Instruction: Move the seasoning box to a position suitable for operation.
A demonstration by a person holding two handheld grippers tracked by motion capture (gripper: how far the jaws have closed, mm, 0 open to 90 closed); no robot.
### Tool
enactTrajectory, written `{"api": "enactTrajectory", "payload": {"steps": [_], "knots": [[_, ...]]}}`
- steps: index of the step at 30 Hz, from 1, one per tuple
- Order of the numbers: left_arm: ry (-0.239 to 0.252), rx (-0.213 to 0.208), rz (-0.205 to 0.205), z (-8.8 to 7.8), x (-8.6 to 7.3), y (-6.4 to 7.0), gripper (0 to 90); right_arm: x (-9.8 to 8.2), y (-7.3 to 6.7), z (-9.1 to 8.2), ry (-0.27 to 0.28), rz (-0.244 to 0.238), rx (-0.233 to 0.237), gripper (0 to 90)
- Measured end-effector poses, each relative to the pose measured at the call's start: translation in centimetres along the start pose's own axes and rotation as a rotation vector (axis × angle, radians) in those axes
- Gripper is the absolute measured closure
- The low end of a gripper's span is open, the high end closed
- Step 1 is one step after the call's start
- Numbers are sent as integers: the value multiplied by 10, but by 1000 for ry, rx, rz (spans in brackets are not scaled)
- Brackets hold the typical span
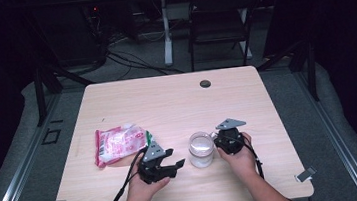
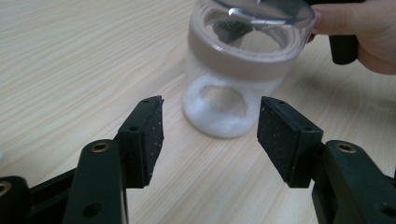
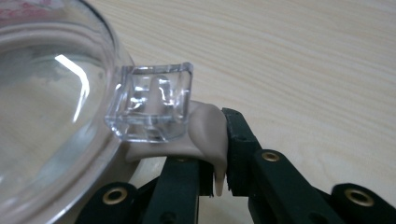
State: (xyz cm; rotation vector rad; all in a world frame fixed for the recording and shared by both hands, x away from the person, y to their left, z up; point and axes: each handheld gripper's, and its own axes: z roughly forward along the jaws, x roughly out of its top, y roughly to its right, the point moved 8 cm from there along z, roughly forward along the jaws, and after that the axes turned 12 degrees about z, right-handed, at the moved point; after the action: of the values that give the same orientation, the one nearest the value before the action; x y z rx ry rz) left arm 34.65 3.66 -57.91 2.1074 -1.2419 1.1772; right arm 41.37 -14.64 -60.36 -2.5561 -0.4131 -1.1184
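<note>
Two claws work near the front edge of the counter [image 1: 176,95] in the high view. The left claw [image 1: 175,165] lies on its side with its jaws spread, aimed at a clear jar [image 1: 201,150] that stands just beside it toward the right. The right claw [image 1: 217,137] sits against the jar's far side, held by the person's right hand [image 1: 240,157]. A red and white packet [image 1: 119,143] lies apart toward the left edge.

From the left gripper view, the left claw [image 2: 210,130] stands wide, with nothing between its pads; the jar [image 2: 243,65], white powder in its bottom, stands just ahead, untouched.

From the right gripper view, the right claw [image 3: 214,179] is nearly closed, pinching the beige tab [image 3: 205,135] that hangs from the jar's lid [image 3: 51,112], just under a clear latch block [image 3: 152,102].

By my reading, the lid is still seated: the tab is gripped, but steadying the jar and lifting the lid remain.
</note>
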Motion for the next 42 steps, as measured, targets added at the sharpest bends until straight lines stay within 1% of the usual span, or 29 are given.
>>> {"api": "enactTrajectory", "payload": {"steps": [2,4,5,6,7,8,11,13,14,15,16,17,18,19,20,21,24,26,27,28,29,30,32,33,35,37,38,40,42], "knots": [[7,-17,16,7,4,6,402,-6,-3,-6,-1,12,0,822],[16,-17,28,12,8,10,390,-12,-7,-13,-4,7,12,801],[-2,-4,38,16,11,13,390,-14,-9,-16,-7,-7,18,793],[-12,-14,37,16,12,14,378,-17,-11,-19,-7,-27,18,779],[-12,-14,37,16,12,14,373,-17,-11,-19,-7,-27,18,779],[-24,-18,43,15,12,14,373,-19,-13,-22,-8,-40,25,757],[-55,-15,63,10,9,10,381,-25,-21,-29,-12,-115,23,742],[-66,-12,70,9,8,8,401,-26,-22,-31,-14,-128,18,735],[-56,-17,64,7,8,8,428,-24,-23,-40,7,-128,25,693],[-43,-34,52,5,9,8,437,-22,-24,-44,14,-109,46,665],[-30,-46,42,4,10,8,437,-22,-24,-44,14,-109,46,665],[-15,-52,37,0,11,6,441,-22,-24,-48,9,-105,60,640],[-2,-52,39,-2,13,5,445,-22,-24,-53,10,-103,67,616],[17,-44,45,-5,16,1,446,-22,-24,-57,11,-117,67,599],[23,-40,51,-7,18,-1,445,-22,-24,-64,17,-147,67,598],[27,-25,57,-10,20,-6,445,-21,-24,-68,25,-148,67,598],[49,-1,44,-12,23,-15,445,-17,-24,-79,48,-95,83,598],[41,21,32,-10,22,-23,445,-15,-23,-84,52,-61,63,620],[35,20,25,-10,22,-25,446,-14,-22,-87,47,-48,37,634],[34,19,18,-9,22,-26,450,-13,-21,-88,50,-34,31,642],[29,13,7,-9,22,-26,467,-12,-21,-89,53,-7,30,646],[36,5,-5,-9,24,-26,467,-12,-21,-89,53,-7,30,646],[33,-34,-24,-9,28,-24,544,-7,-20,-93,65,48,51,693],[31,-40,-27,-9,31,-24,552,-5,-20,-94,64,62,53,700],[58,-54,-57,-12,41,-25,568,1,-19,-95,58,80,39,728],[99,-92,-108,-16,54,-24,590,7,-19,-94,34,98,33,739],[101,-91,-115,-17,61,-25,622,9,-20,-94,21,112,38,743],[87,-82,-103,-18,68,-25,678,15,-24,-92,-7,148,52,751],[72,-73,-94,-18,75,-27,689,18,-26,-90,-21,143,41,762]]}}
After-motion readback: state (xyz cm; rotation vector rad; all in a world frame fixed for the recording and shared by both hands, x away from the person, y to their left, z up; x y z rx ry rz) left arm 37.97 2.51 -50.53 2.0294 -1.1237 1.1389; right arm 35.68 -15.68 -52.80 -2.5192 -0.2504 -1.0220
